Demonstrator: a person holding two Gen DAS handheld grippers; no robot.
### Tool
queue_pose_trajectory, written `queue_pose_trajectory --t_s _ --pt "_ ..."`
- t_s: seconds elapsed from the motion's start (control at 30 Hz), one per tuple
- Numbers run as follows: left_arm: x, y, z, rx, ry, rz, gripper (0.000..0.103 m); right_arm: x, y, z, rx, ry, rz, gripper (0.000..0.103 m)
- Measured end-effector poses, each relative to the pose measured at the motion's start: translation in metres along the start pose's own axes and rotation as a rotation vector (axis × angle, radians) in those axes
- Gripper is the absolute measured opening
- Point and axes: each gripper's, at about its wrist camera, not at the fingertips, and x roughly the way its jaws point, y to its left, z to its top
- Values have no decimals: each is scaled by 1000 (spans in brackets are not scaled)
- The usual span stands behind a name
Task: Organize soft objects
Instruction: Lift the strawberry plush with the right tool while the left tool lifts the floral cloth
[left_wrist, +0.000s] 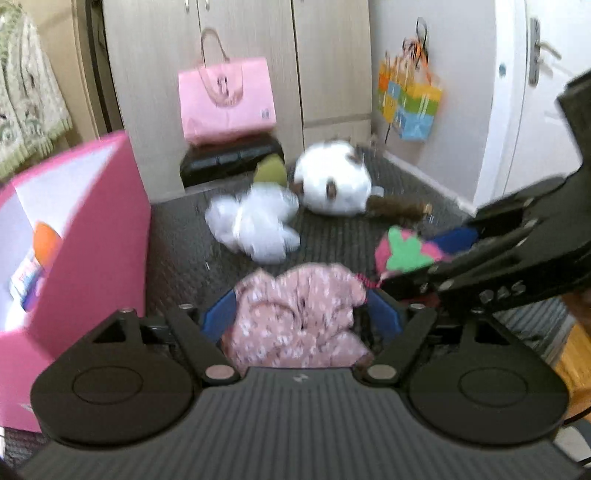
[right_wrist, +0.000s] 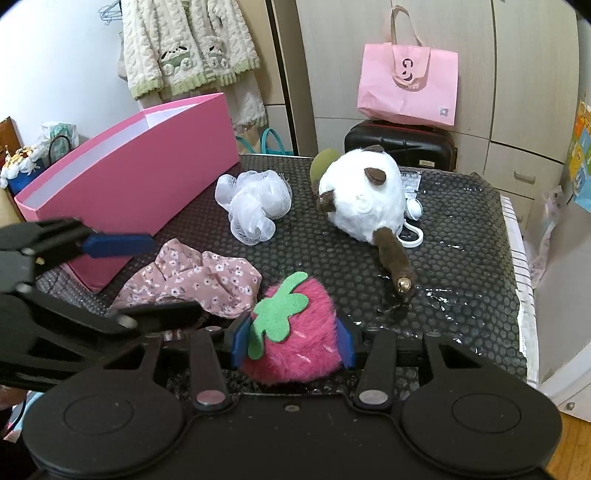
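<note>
While mesh crumples, tongs (right_wrist: 291, 341) pinch fuzzy strawberry (right_wrist: 295, 343).

You are in a home bedroom: wardrobe doors (right_wrist: 388, 55), a hanging fleece robe (right_wrist: 184, 44), a suitcase (right_wrist: 400, 142).

crumpled pink floral fabric piece (right_wrist: 192, 284): lies on mat beside pink cardboard box (right_wrist: 129, 166) | fuzzy pink strawberry plush (right_wrist: 295, 339): green felt leaf up | white mesh pouf (right_wrist: 253, 206) | white-brown round plush (right_wrist: 364, 199): on side
</note>
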Motion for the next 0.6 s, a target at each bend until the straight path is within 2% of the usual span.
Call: queue_pose_trajectory --t_s 0.1,0.2,0.27,0.3,0.33,0.4,0.6 --pt "16 3 -5 -34 66 14 78 3 -1 -3 -2 4 -13 53" --pt "19 6 -9 -59 60 6 77 3 -2 -5 -1 3 -9 53" --pt "17 8 -9 -72 51 7 58 3 -2 -5 2 5 -7 53" --pt "16 8 -9 -73 51 4 42 2 -2 -6 3 3 -9 53" --pt "15 9 -9 -70 48 -6 32 1 -1 -6 5 1 -10 53" --pt "10 9 -10 -77 42 -6 24 -1 0 -8 16 -6 -13 53" --pt "-12 18 -11 -107 43 -48 24 -12 4 -6 59 -19 10 52"
